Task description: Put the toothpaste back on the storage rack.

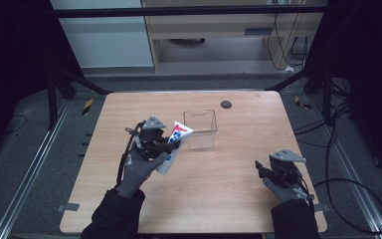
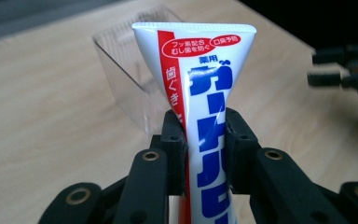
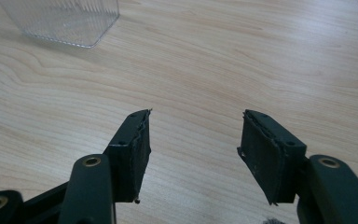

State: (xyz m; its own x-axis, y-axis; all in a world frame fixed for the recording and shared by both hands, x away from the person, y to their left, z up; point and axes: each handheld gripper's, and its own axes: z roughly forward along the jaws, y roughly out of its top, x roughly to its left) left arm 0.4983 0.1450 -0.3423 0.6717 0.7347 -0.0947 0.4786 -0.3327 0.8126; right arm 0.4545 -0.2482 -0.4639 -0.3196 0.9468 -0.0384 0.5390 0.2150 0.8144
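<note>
A white toothpaste tube (image 1: 174,144) with blue and red Japanese print is held above the table, its flat crimped end (image 2: 193,35) pointing toward the clear plastic box (image 1: 200,128). My left gripper (image 2: 205,140) is shut on the tube's middle, left of the box and apart from it. The box (image 2: 126,65) stands upright behind the tube in the left gripper view. My right gripper (image 3: 193,149) is open over bare wood near the table's right front, with nothing between its fingers. The same right gripper (image 1: 263,168) sits low by the table edge in the high view.
The wooden table (image 1: 238,199) has a small dark round mark (image 1: 226,104) near its far edge. A corner of the clear box (image 3: 60,21) shows at the upper left of the right gripper view. Cables (image 1: 348,199) lie on the floor to the right.
</note>
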